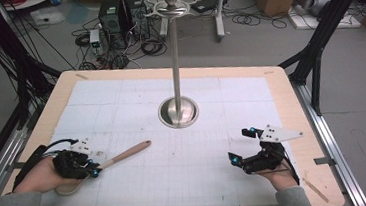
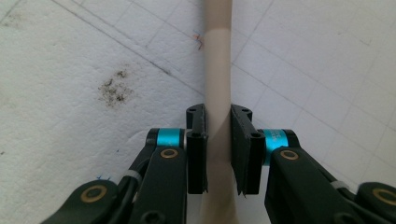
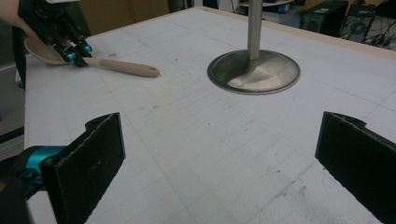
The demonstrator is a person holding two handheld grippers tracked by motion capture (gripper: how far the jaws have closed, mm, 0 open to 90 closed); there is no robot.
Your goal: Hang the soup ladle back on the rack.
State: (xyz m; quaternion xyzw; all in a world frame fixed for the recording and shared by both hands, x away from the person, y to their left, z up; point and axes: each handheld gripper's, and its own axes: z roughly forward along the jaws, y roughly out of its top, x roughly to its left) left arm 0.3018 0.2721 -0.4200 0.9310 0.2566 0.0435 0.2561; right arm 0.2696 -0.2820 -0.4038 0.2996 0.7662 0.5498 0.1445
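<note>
Gripping the near-left corner of the worktop (image 1: 291, 103), the person's left hand (image 1: 37, 178) is holding the left tool (image 1: 94, 172), whose black jaws are pressing together on the smooth, pale wooden spoon (image 1: 125, 154). Its rounded bowl is lying under the hand while its slim handle is pointing right and far, flat on the white, faintly gridded and slightly smudged foam sheet (image 1: 135, 94). At mid-worktop, beyond the spoon, a polished metal stand (image 1: 178, 111) is rising from a round dished base as a thin pole, with a knob at its top. On the near right, the right hand (image 1: 278, 177) is resting low, tilting the right tool (image 1: 241, 148) leftward with its flat padded jaws spread wide apart over bare foam, well clear of the spoon.
</note>
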